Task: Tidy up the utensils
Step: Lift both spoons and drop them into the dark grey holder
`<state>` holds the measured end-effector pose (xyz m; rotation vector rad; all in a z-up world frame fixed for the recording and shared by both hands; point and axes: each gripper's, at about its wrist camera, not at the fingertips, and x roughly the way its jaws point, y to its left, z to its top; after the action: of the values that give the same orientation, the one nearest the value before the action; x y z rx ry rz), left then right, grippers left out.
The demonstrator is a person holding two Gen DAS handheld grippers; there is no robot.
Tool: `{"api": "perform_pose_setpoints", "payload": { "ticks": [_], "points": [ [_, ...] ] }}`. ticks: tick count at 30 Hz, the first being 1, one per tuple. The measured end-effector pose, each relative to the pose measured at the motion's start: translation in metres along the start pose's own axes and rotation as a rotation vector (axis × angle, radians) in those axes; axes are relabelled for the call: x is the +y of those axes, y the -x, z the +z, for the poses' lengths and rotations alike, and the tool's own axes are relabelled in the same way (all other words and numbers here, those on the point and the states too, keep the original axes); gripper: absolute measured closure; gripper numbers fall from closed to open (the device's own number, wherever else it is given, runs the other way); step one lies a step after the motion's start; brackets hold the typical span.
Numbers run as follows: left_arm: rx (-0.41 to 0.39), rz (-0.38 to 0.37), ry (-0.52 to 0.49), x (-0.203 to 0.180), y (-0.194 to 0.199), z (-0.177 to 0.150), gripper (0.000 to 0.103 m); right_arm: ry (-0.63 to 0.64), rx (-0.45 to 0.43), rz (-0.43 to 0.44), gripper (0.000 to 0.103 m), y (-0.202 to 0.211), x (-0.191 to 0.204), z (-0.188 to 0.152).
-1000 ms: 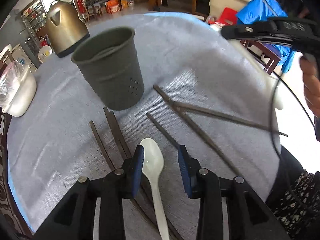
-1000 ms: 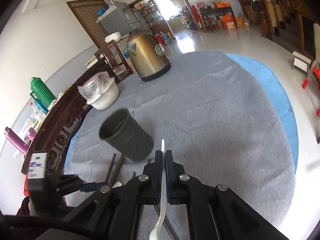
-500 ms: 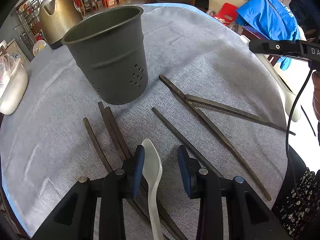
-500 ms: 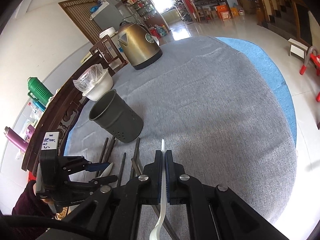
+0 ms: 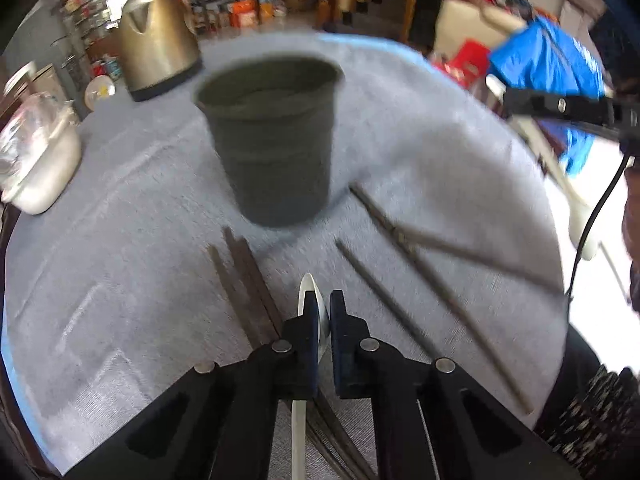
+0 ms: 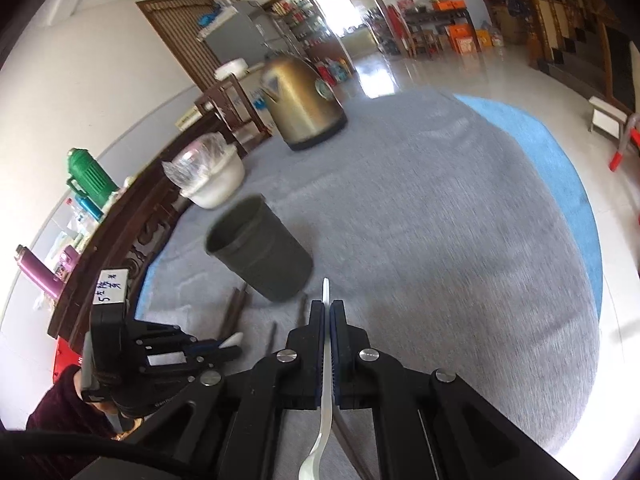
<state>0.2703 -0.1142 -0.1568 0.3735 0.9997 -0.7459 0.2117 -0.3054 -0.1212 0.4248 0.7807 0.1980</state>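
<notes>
Left wrist view: left gripper (image 5: 323, 309) angling downward, having just been closing, clenching a white spoon (image 5: 310, 292). Right gripper (image 6: 330, 314) pinching another spoon (image 6: 326, 400) above grey tablecloth (image 6: 440, 240), beside holder (image 6: 260, 248).

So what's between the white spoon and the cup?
Only bare grey cloth between spoon and cup, in the left wrist view.

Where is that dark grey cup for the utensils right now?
The dark grey cup stands upright on the grey tablecloth, mid-table in the left wrist view, in front of the brass kettle, with the dark chopsticks lying just short of it.
</notes>
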Motion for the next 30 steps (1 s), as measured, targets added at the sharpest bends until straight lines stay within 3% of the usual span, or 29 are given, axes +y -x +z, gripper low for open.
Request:
{"api": "perform_pose_setpoints", "payload": {
  "ticks": [3,9,12,17,23,30],
  "points": [
    [-0.102,-0.039,0.057,0.004,0.027,0.014,0.097,0.024,-0.074,0.032,0.1,0.004,0.013,0.014],
    [-0.436,-0.12,0.238,0.027,0.094,0.064,0.097,0.005,-0.249,0.094,0.1,0.001,0.032,0.058],
    [-0.562,-0.123,0.291,0.037,0.106,0.089,0.097,-0.02,-0.333,0.121,0.1,-0.006,0.041,0.079],
    [-0.676,-0.173,0.457,0.066,0.089,0.114,0.097,-0.054,-0.414,0.112,0.1,-0.031,0.053,0.103],
    [-0.83,-0.243,0.677,0.101,0.054,0.099,0.097,-0.138,-0.441,0.11,0.1,-0.054,0.047,0.114],
    [-0.794,-0.229,0.751,0.109,0.009,0.08,0.097,-0.105,-0.441,0.048,0.1,-0.076,0.049,0.11]
  ]
}}
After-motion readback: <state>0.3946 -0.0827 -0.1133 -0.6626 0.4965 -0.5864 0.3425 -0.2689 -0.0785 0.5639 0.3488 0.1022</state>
